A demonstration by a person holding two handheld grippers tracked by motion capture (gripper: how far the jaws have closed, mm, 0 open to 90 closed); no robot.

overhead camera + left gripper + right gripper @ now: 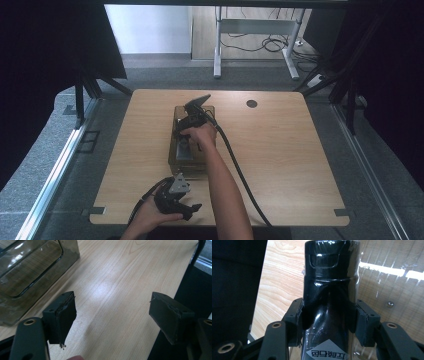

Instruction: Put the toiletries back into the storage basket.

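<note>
I am clamping my right hand-held gripper (328,315) on a black bottle (329,285), glossy, likely slippery, gripped below its cap, over the clear tray (175,159) on the surface (280,150). My left hand-held gripper (112,315) is idling wide open, empty.

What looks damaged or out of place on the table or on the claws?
The left claw has worn pads: the rubber on one pad is peeling and frayed at its tip. It stands open above the bare table. The right claw is closed on a black bottle in the clear bin. Nothing is spilled.
</note>
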